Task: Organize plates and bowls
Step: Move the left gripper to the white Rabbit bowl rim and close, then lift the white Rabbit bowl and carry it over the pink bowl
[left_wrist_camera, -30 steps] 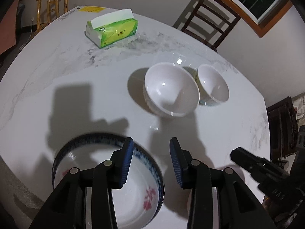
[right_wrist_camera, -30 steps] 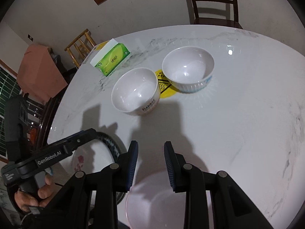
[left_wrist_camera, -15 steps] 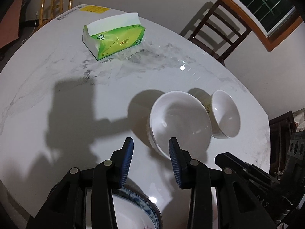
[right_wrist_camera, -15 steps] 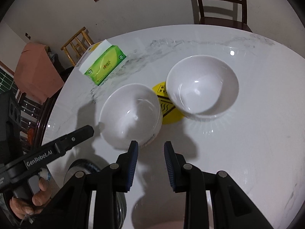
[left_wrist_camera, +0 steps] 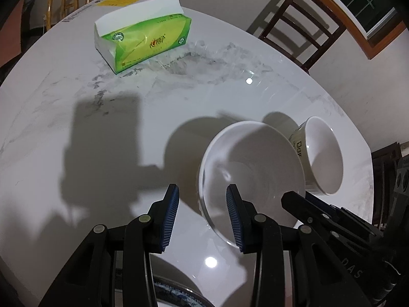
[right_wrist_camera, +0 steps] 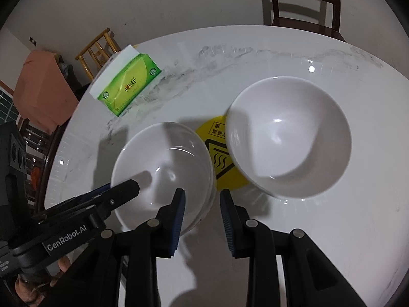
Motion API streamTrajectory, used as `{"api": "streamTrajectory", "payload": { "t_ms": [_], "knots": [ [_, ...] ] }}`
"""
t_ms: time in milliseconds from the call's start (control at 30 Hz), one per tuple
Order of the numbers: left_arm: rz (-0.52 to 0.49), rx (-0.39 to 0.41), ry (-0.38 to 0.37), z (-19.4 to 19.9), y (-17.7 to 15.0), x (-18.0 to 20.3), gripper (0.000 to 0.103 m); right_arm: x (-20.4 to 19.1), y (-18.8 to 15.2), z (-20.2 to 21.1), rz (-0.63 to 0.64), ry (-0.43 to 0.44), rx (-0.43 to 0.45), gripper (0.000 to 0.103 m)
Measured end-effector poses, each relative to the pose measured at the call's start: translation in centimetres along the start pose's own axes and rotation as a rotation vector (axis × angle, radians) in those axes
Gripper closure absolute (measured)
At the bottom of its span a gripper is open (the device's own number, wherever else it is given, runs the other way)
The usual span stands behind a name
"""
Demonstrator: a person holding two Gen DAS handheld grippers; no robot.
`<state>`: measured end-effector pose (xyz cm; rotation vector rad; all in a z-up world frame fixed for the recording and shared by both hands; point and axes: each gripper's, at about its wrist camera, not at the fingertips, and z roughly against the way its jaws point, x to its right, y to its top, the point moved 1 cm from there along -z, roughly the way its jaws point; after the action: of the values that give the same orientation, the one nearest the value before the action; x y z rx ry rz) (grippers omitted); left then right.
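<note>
Two plain white bowls stand side by side on the round marble table. The nearer bowl point(left_wrist_camera: 251, 176) point(right_wrist_camera: 166, 168) lies between both grippers. My left gripper point(left_wrist_camera: 202, 215) is open, its jaws on either side of this bowl's near rim. My right gripper point(right_wrist_camera: 202, 217) is open too, its left jaw over the same bowl's rim at the other side. The second white bowl point(left_wrist_camera: 323, 156) point(right_wrist_camera: 288, 138) stands just beyond, untouched. A blue-rimmed patterned dish point(left_wrist_camera: 176, 294) peeks in at the bottom edge of the left wrist view.
A green tissue pack point(left_wrist_camera: 145, 43) point(right_wrist_camera: 127, 87) lies at the far side of the table point(left_wrist_camera: 76, 128). A yellow warning sticker point(right_wrist_camera: 222, 161) lies between the bowls. Wooden chairs point(left_wrist_camera: 299, 23) point(right_wrist_camera: 304, 2) stand around the table's edge.
Both grippers have moved forward over the table, away from the blue-rimmed dish, and now straddle the nearer white bowl's rim from opposite sides. Both stay open.
</note>
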<state>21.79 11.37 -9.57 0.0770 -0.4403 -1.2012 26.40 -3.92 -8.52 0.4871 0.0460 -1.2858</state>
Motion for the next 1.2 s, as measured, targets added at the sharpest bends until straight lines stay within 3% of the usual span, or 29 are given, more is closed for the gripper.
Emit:
{"api": "streamTrajectory", "payload": {
  "t_ms": [133, 200, 300, 667, 1200],
  "knots": [
    [-0.003, -0.015, -0.006, -0.8, 0.1, 0.1, 0.079, 0.1, -0.1, -0.5, 0.017, -0.019, -0.003, 0.075],
    [-0.005, -0.021, -0.005, -1.2, 0.1, 0.2, 0.085, 0.0, -0.1, -0.7, 0.026, -0.020, -0.010, 0.081],
    [-0.001, -0.028, 0.008, -1.7, 0.1, 0.1, 0.090, 0.0, -0.1, -1.0, 0.028, -0.022, -0.012, 0.083],
    [-0.001, -0.046, 0.002, -1.1, -1.0, 0.6, 0.091, 0.1, -1.2, 0.3, 0.023, -0.023, -0.011, 0.083],
    [-0.086, -0.018, -0.012, 3.2, -4.2, 4.9, 0.091, 1.3, -4.5, 7.0, 0.007, -0.029, 0.067, 0.083]
  ]
}}
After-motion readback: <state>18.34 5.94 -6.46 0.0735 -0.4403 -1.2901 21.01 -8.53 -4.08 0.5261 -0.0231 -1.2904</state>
